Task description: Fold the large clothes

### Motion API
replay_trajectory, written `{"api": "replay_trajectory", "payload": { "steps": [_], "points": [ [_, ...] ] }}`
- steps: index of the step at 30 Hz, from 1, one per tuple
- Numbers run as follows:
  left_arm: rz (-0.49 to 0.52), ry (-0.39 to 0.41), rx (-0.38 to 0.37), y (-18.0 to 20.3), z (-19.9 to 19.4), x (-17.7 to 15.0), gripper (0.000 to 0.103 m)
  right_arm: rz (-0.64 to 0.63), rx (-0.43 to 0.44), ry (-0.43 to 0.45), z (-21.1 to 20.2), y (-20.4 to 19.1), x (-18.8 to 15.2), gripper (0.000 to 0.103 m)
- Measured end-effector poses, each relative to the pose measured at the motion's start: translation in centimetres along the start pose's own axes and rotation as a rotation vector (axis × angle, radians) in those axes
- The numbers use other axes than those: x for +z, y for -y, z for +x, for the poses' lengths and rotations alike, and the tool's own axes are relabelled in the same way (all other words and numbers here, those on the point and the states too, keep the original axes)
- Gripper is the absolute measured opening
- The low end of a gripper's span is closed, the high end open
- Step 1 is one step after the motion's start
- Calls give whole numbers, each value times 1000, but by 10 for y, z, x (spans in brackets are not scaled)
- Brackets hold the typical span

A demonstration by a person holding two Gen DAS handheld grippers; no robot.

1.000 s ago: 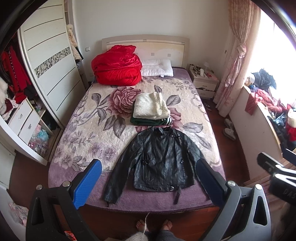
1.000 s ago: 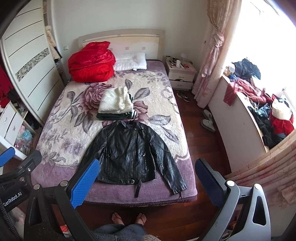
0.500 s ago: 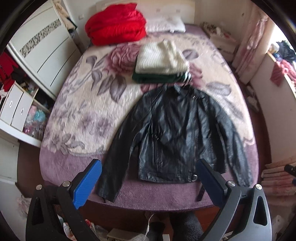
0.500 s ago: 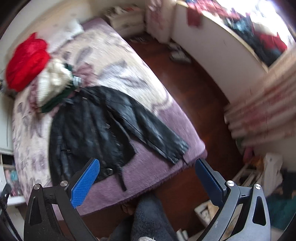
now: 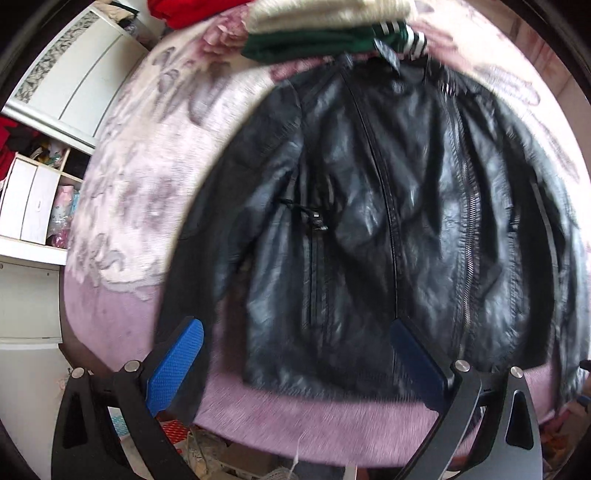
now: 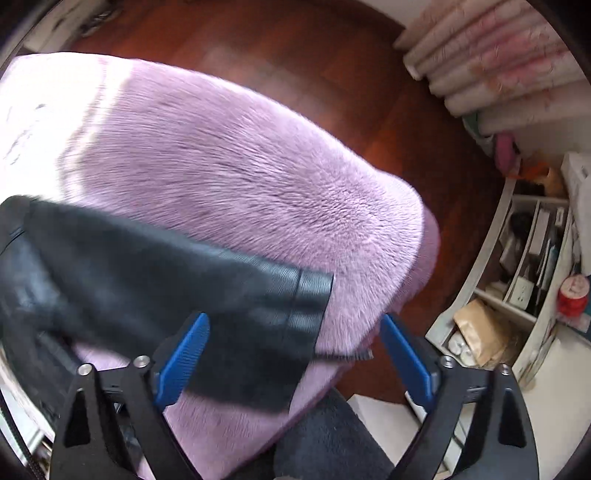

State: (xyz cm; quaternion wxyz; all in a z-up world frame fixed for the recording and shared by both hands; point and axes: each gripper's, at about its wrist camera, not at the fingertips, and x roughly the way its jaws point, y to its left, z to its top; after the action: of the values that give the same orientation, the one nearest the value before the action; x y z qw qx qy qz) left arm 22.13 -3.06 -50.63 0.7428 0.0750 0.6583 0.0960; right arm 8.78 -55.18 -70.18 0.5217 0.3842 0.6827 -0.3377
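A black leather jacket (image 5: 369, 206) lies spread flat, front up, on the purple floral bedspread (image 5: 147, 155). My left gripper (image 5: 295, 350) hangs open over the jacket's lower hem, near its left sleeve, with nothing between its blue pads. In the right wrist view the jacket's sleeve (image 6: 177, 280) lies across the bed corner and ends in a cuff (image 6: 310, 306). My right gripper (image 6: 293, 350) points down over that cuff. Its jaws are closing, the cuff lies between them, and the pads do not press on it.
Folded cream and green clothes (image 5: 325, 26) sit stacked above the jacket's collar. A white wardrobe with open shelves (image 5: 40, 192) stands left of the bed. The bed corner (image 6: 406, 236) drops to dark wood floor (image 6: 295, 44). White shelving (image 6: 517, 277) with clutter stands to the right.
Both grippers have dropped from a high view of the room to just above the bed. The left now looks at the jacket body. The right has rolled and swung over the sleeve cuff.
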Motion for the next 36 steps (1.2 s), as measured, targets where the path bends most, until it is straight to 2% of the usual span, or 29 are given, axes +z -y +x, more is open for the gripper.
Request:
{"api": "replay_trajectory", "payload": {
  "steps": [1,2,4,5,6,10,13,16,18,20,21,22,24,26,28,29,30,32,33,34,35,36],
  "points": [
    [2,-4,-7,6,10,7,103,21,51,-20,11,2,3,78],
    [6,-3,-10,13,16,9,103,32,89,-30,18,1,3,63],
    [22,4,-16,28,27,14,103,35,81,2,17,3,3,48],
    [29,8,-23,34,31,16,103,29,77,26,12,5,3,20],
    [40,8,-33,40,35,17,103,40,93,40,7,9,4,12],
    [70,8,-68,57,45,19,103,134,146,183,-38,36,26,9],
    [106,8,-74,68,50,19,103,124,187,185,-35,38,55,11],
    [140,7,-63,70,57,17,103,135,240,214,-33,56,66,29],
    [145,5,-61,69,64,14,103,175,300,251,-43,68,51,56],
    [150,-6,-50,73,79,15,103,205,389,247,-49,72,21,58],
    [147,-15,-48,74,86,16,103,214,459,201,-35,75,5,58],
    [139,-28,-48,75,93,16,103,222,514,152,-45,64,-6,58],
    [115,-39,-62,77,100,18,103,262,652,50,-2,60,-24,58],
    [102,-38,-65,78,102,18,103,341,743,54,34,57,-29,58],
    [96,-48,-68,77,102,17,103,463,823,107,63,61,-28,58],
    [93,-54,-72,76,102,16,103,535,900,153,74,63,-28,59],
    [90,-60,-78,74,102,14,103,575,943,180,79,61,-29,59],
    [96,-63,-82,70,104,17,103,634,981,249,84,54,-27,59],
    [103,-62,-82,69,103,15,103,651,984,278,85,49,-26,54],
    [109,-63,-82,66,104,20,103,661,981,288,86,45,-24,44],
    [113,-63,-82,65,103,18,103,679,1003,285,90,44,-21,17],
    [116,-63,-82,63,100,21,103,694,1027,281,92,45,-18,7]
  ]
}}
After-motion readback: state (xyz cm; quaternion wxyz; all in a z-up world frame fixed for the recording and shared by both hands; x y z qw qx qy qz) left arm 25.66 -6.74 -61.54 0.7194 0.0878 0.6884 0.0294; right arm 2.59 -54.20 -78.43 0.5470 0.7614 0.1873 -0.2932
